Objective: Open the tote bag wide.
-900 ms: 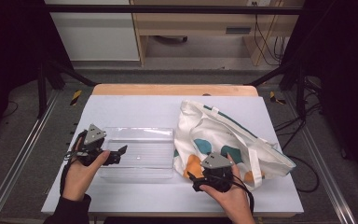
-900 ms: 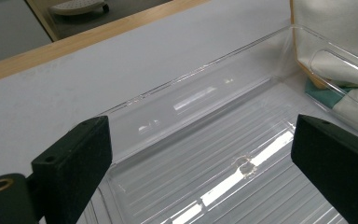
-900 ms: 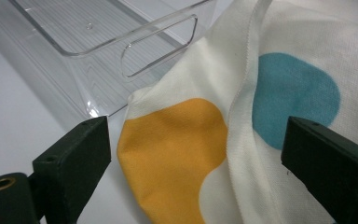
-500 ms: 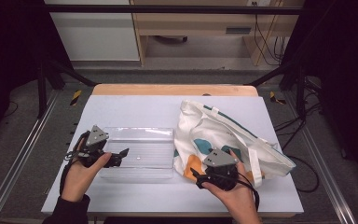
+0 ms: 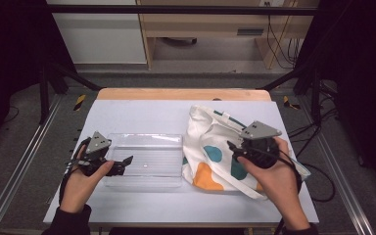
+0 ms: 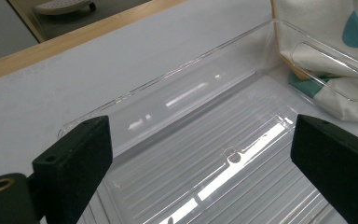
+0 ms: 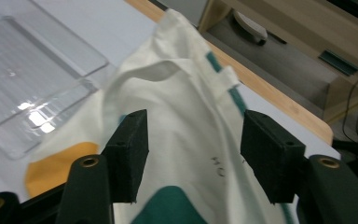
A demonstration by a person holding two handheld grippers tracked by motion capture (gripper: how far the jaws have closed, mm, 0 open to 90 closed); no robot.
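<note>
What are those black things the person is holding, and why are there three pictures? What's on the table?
The person's hands hold grabbing tools, each with two black jaws. One picture looks down from above the white table. The other two come from little cameras riding on each tool, looking out between its jaws. On the table lie a clear plastic tray and a cloth bag with teal and orange spots. The left gripper hovers open at the tray. The right gripper is open above the bag. Neither is holding anything.
</note>
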